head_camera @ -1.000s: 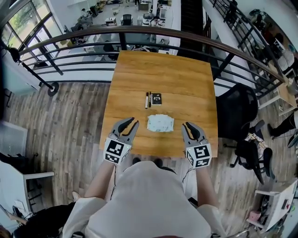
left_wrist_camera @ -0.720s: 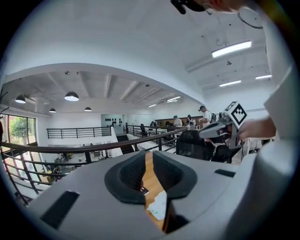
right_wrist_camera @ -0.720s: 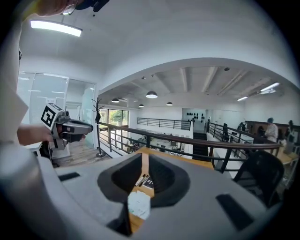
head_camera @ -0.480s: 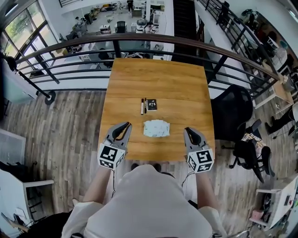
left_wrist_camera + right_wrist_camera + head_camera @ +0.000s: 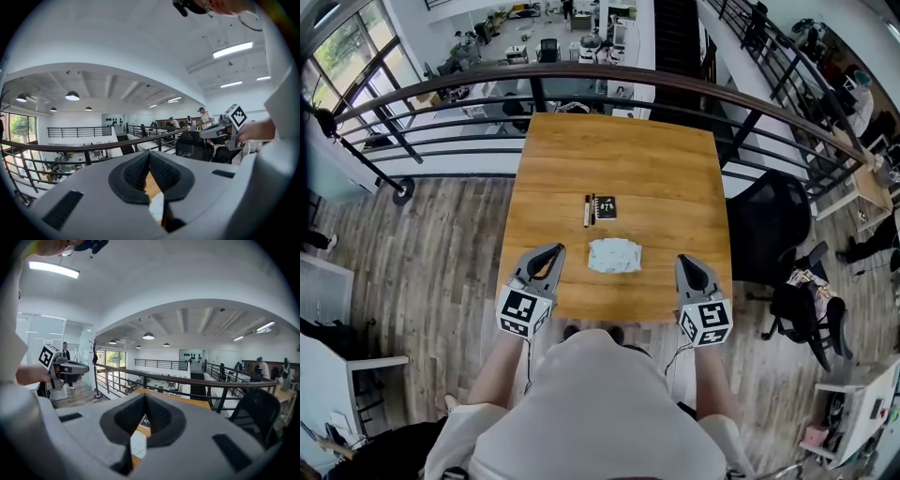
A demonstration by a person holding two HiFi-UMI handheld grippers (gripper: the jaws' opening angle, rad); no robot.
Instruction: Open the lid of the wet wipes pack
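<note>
The wet wipes pack [image 5: 614, 255], white and flat, lies on the wooden table [image 5: 619, 159] near its front edge. My left gripper [image 5: 557, 249] hovers to the pack's left with its jaws shut and nothing between them. Its own view shows the dark pads [image 5: 136, 171] meeting at the tip, with a bit of the pack [image 5: 156, 206] in the gap below. My right gripper [image 5: 682, 259] hangs to the pack's right, also shut and empty. In its view, the pack [image 5: 138, 444] shows below the closed pads [image 5: 159, 416]. Neither gripper touches the pack.
Two pens [image 5: 587, 210] and a small black box [image 5: 606, 207] lie behind the pack. A dark railing [image 5: 581, 75] curves round the table's far side, over a lower floor. A black office chair [image 5: 769, 234] stands to the table's right.
The left gripper's jaws have closed from open to shut on nothing. The right gripper has drifted a little to the right, away from the pack.
</note>
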